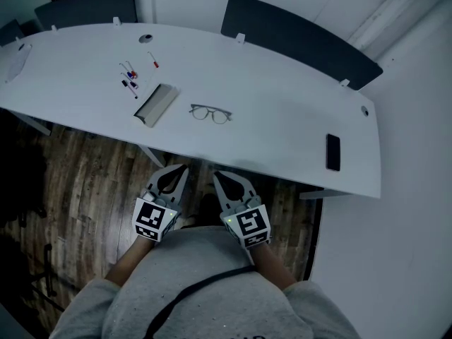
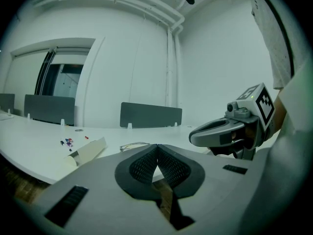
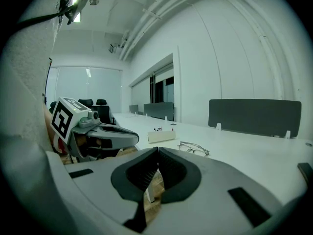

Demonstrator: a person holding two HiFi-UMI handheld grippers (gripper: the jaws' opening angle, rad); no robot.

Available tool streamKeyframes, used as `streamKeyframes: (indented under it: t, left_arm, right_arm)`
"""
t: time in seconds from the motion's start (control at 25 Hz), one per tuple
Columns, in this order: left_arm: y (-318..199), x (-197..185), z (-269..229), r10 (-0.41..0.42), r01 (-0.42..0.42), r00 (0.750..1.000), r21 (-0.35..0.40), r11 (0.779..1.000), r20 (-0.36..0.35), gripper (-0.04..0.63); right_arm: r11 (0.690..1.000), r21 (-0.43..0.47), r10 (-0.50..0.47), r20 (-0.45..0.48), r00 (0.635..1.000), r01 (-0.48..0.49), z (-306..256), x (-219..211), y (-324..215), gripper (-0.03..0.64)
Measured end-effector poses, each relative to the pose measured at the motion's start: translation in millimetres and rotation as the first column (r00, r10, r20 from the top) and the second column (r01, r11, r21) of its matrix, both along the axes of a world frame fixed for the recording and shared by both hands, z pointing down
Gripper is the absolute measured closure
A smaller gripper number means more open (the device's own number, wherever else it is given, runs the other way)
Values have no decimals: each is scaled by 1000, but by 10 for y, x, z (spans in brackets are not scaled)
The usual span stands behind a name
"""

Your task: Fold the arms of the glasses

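The thin-framed glasses (image 1: 210, 114) lie with their arms spread on the white table (image 1: 282, 97), near its middle. They also show small in the left gripper view (image 2: 134, 145) and in the right gripper view (image 3: 194, 148). Both grippers hang side by side over the wooden floor, short of the table's near edge and apart from the glasses. My left gripper (image 1: 181, 167) (image 2: 157, 147) is shut with nothing in it. My right gripper (image 1: 218, 175) (image 3: 158, 151) is shut and holds nothing either.
A pale open box (image 1: 157, 104) lies left of the glasses, with several small pens (image 1: 131, 76) beyond it. A dark phone (image 1: 332, 152) rests near the table's right end. Dark divider panels (image 1: 296, 37) stand along the far edge.
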State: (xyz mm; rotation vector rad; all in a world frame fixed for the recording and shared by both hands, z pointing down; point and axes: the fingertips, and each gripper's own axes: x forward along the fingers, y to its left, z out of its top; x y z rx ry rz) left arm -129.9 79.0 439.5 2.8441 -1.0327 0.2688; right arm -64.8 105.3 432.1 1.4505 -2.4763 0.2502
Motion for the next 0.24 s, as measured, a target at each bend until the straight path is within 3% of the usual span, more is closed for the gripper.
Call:
streamKeyframes:
  t: [0.24]
  left_arm:
    - [87,-56,-5,2,-2,1000,-5,1000,-5,580]
  right_arm:
    - [1000,0,2,-16,1000,-2,30,-38,105,598]
